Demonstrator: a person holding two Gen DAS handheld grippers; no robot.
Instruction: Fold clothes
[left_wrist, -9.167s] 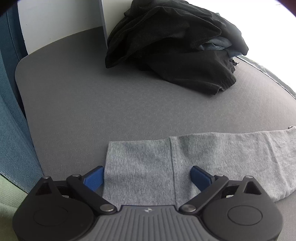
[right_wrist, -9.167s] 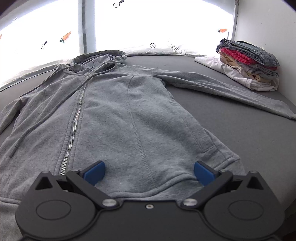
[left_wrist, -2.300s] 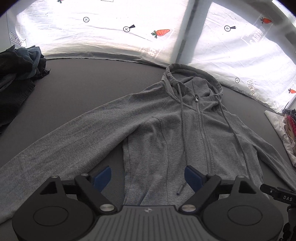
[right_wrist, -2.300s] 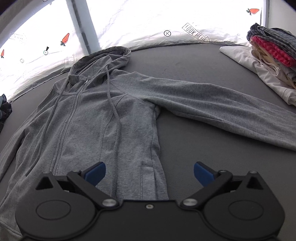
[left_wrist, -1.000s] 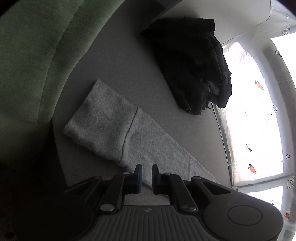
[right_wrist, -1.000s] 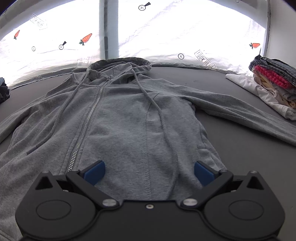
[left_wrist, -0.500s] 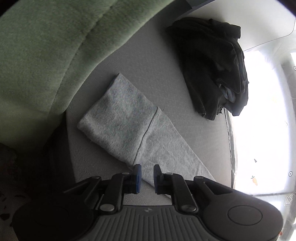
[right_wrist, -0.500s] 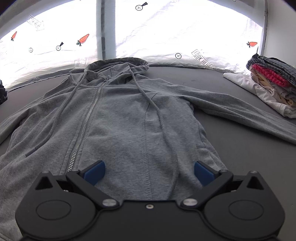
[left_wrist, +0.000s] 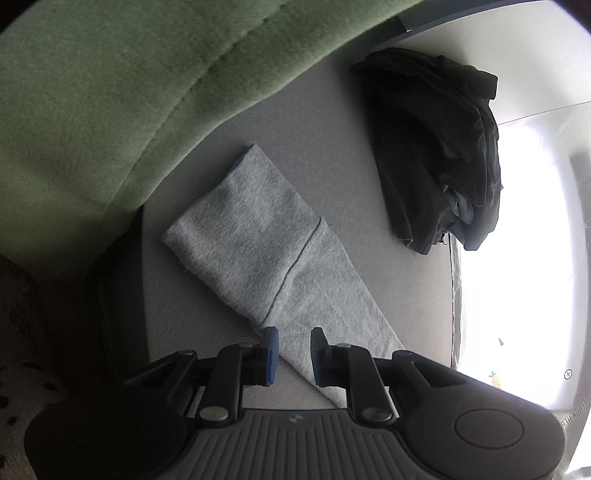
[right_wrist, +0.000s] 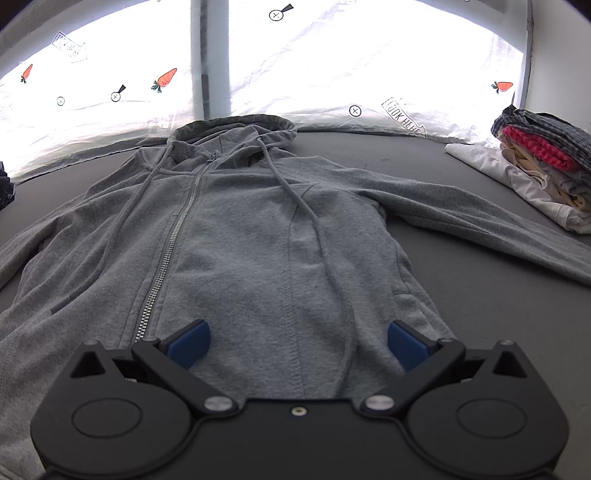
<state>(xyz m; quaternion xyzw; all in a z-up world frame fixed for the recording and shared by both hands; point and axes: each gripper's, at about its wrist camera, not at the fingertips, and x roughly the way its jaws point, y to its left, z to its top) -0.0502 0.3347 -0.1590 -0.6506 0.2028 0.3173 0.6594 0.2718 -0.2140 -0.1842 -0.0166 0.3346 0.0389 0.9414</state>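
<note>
Right wrist view gives me the big picture: the grey hoodie (right_wrist: 236, 236) lies flat and zipped on the dark table (right_wrist: 480, 295), hood towards the bright window, both sleeves spread out to the sides. A stack of folded clothes (right_wrist: 535, 166) sits at the far right edge. My right hand-held gripper (right_wrist: 297, 341) hovers above the hem with its jaws spread wide and nothing between them.

In the left wrist view I see the hoodie's sleeve (left_wrist: 273, 258) running diagonally to its cuff near the table edge, with a pile of dark clothes (left_wrist: 443, 147) well apart beyond it and a green blanket (left_wrist: 129, 92) off the edge. My left hand-held gripper (left_wrist: 293, 354) sits low over the sleeve; its jaws are opening from a narrow gap, the sleeve's edge showing between them, but the pads do not look pressed on the cloth.

To do this step well, I judge I should open wider, bite both layers of the sleeve near the cuff seam, then lift and carry it across the chest without dragging the body out of line.

Compared with a second ago, the left gap is clearly wider and the view has rolled a little, showing more of the green blanket. The right side looks unchanged.
</note>
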